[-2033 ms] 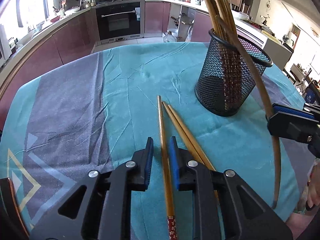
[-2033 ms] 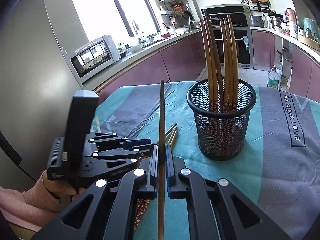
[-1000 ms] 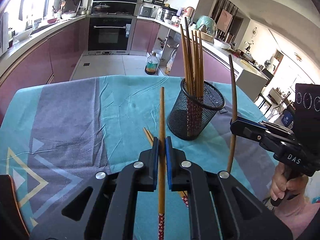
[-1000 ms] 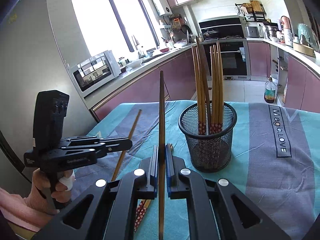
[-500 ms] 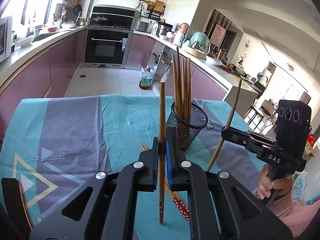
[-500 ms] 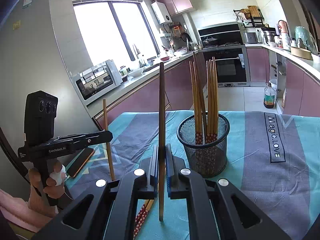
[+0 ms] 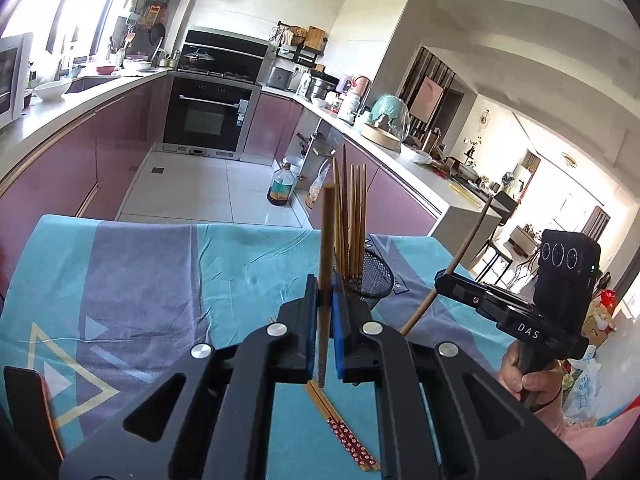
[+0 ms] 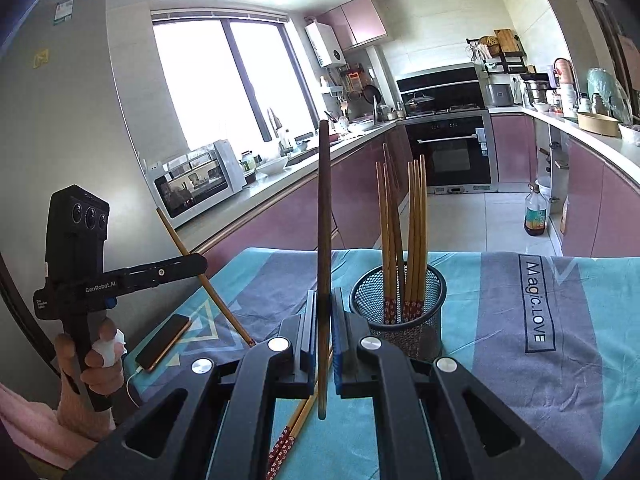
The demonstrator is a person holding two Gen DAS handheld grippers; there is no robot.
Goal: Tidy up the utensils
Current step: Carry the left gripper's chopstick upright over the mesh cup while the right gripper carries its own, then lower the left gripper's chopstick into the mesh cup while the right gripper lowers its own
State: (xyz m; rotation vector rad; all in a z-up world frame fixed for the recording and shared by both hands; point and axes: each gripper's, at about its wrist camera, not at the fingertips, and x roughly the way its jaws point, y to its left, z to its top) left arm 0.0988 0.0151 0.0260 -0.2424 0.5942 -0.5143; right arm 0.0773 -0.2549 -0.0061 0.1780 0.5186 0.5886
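Left wrist view shows the left gripper clamped on an upright chopstick; right wrist view shows the right gripper pinching another chopstick, plus a phone unseen from the left; the mesh holder of chopsticks stands on the teal-and-grey tablecloth; two loose chopsticks lie below; purple kitchen cabinets surround.

A home kitchen here. Built-in oven, microwave by the window, pink cabinets all round.
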